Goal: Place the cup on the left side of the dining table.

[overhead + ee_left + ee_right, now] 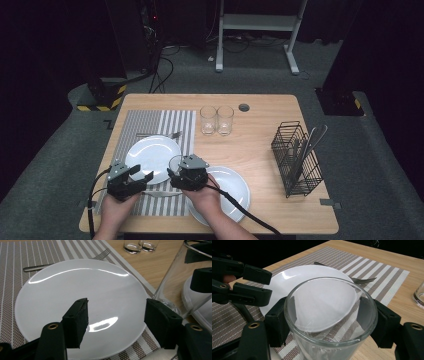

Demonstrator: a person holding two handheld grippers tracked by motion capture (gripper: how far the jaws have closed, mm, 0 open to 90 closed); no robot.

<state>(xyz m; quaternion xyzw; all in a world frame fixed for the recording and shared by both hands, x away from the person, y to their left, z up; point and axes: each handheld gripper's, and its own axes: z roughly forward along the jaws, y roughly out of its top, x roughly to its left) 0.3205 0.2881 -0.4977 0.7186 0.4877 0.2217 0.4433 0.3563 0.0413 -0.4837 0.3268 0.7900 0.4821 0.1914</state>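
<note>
- Right gripper: fingers clamped on either side of a clear drinking glass, which is held upright with its mouth toward the camera.
- Glass position: in the high view the glass sits at the right edge of the striped placemat, between the white plate on the mat and a second white plate on the bare wooden counter. Whether its base touches the surface cannot be told.
- Left gripper: fingers spread apart and empty, hovering over the near rim of the mat's plate.
- Other items: a fork lies beyond that plate; two more glasses stand side by side farther back; a wire cutlery basket stands at the right.
- Step in hand (judgement): placing the glass at the place setting.
- Next move (judgement): set the glass on a flat spot clear of both plate rims, confirm it stands upright, then release the right fingers and withdraw without tipping it.
</note>
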